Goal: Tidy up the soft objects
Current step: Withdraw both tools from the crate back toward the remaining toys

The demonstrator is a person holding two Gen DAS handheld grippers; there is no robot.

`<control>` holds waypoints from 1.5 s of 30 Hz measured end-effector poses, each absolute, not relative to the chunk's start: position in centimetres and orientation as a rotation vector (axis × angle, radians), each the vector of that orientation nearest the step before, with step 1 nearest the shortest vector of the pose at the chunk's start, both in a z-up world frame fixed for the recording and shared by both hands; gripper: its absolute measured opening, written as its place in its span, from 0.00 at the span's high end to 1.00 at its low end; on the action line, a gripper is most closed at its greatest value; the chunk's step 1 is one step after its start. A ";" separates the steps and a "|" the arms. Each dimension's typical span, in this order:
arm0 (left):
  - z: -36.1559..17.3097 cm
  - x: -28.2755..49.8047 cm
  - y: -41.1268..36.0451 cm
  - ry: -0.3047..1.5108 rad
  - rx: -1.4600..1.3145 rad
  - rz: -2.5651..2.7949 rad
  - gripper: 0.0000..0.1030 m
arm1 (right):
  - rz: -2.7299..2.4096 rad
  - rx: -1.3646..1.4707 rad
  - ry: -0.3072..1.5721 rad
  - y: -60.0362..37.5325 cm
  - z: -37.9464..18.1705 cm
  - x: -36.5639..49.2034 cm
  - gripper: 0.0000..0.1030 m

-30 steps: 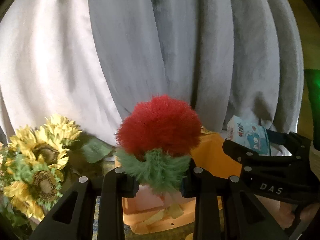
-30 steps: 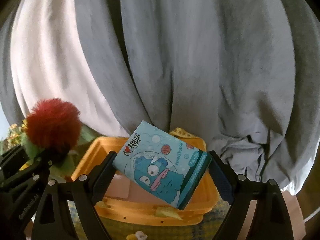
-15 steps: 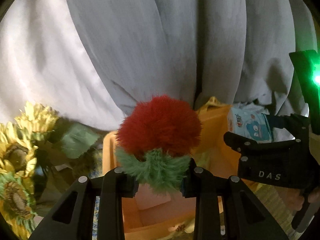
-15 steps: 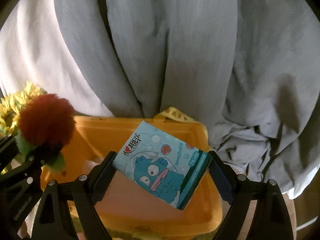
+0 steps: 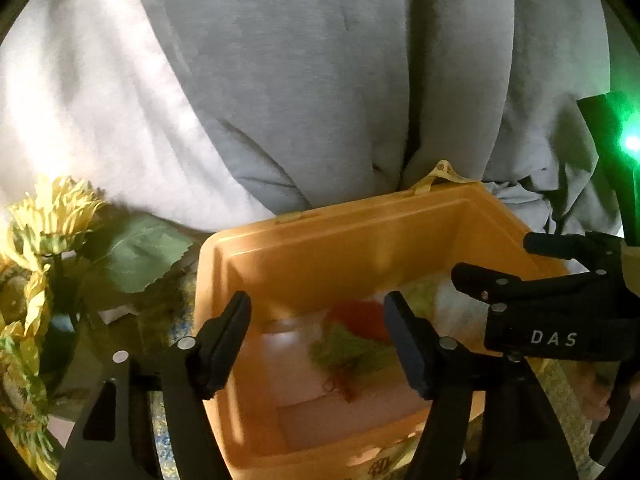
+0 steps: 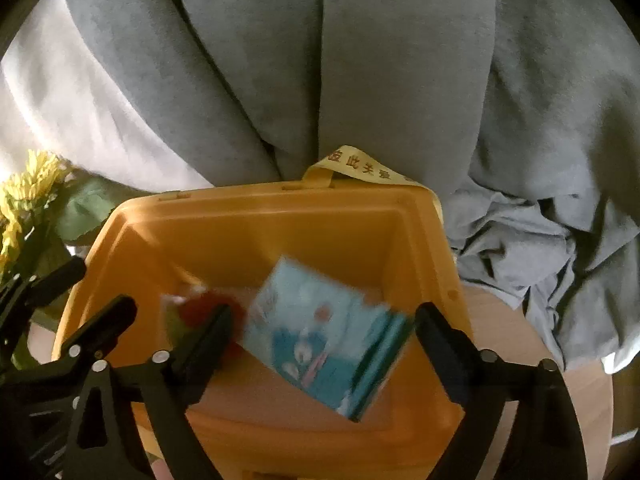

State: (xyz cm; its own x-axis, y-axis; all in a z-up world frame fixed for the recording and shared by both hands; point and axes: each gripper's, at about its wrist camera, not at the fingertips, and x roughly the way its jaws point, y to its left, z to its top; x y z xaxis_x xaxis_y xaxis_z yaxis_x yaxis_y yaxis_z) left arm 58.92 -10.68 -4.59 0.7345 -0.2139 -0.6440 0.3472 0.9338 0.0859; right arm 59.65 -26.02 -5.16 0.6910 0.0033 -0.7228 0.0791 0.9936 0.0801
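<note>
Both claws are opening over the orange bin [image 6: 256,216], the left claw [image 5: 318,340] empty above the blurred pompom [image 5: 356,320] and the right claw [image 6: 320,344] freeing the tissue pack [image 6: 320,340], which might catch the rim and tumble out.

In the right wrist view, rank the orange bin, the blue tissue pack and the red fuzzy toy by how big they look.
1. orange bin, largest by far
2. blue tissue pack
3. red fuzzy toy, smallest, though blurred and partly hidden behind a gripper finger
</note>
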 end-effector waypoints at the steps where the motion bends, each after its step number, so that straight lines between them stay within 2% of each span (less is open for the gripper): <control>1: -4.5 58.7 -10.3 0.679 0.203 -0.300 0.30 | -0.040 0.106 0.805 -26.0 -5.0 59.6 0.06; 25: 1.0 49.3 -5.2 0.538 0.086 -0.161 0.27 | -0.057 0.081 0.566 -23.3 -0.2 50.0 0.05; 45: 1.4 39.9 -0.7 0.486 0.055 -0.093 0.24 | 0.034 0.018 0.467 -17.9 0.4 41.2 0.06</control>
State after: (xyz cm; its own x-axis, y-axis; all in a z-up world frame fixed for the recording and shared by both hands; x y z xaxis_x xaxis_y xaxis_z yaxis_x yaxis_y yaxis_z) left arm 39.91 -0.71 1.42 0.8801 -0.0757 -0.4688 0.1018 0.9943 0.0306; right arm 41.16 -17.85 0.41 0.8925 0.0369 -0.4496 -0.0285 0.9993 0.0254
